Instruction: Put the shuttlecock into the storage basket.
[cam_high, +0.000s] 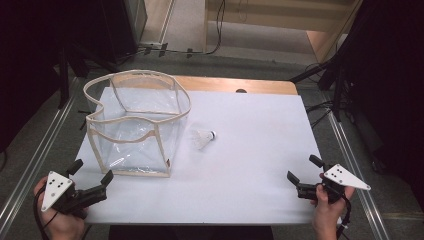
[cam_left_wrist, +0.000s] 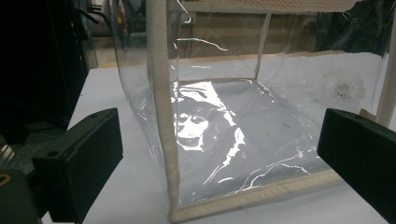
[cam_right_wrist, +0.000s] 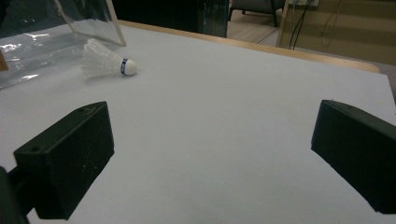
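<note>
A clear plastic box with beige fabric trim stands open-topped on the left half of the white table. A white shuttlecock lies on its side just right of the box, cork pointing right. My left gripper is open at the near left corner, facing the box's front corner; the shuttlecock shows faintly through the plastic. My right gripper is open near the front right edge, nothing between its jaws. In the right gripper view the shuttlecock lies far ahead at upper left.
A wooden strip runs along the table's far edge. Metal rails flank both sides, and cables lie on the floor beyond. White tabletop stretches between the right gripper and the shuttlecock.
</note>
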